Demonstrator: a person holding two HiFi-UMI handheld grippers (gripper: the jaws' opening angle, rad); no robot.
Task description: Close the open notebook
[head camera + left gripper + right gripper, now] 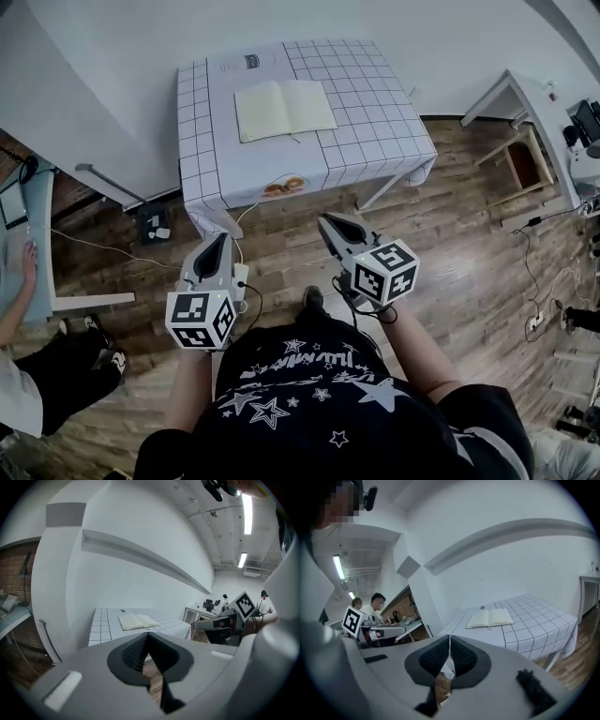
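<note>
The open notebook (284, 108) lies flat with cream pages up on a table with a white checked cloth (375, 141), ahead of me across the wood floor. Both grippers hang in the air well short of the table. My left gripper (221, 238) points toward the table's near left corner, jaws together and empty. My right gripper (328, 221) points toward the table front, jaws also together with nothing held. The left gripper view shows the notebook (137, 620) beyond the shut tips (148, 634). In the right gripper view the notebook (490, 618) lies past the shut tips (449, 638).
A person sits at a desk on the left (19, 272). A power strip and cables (155, 225) lie on the floor by the table's left leg. A white desk (534, 103) and a wooden box (525, 164) stand at the right. More people sit far off (375, 604).
</note>
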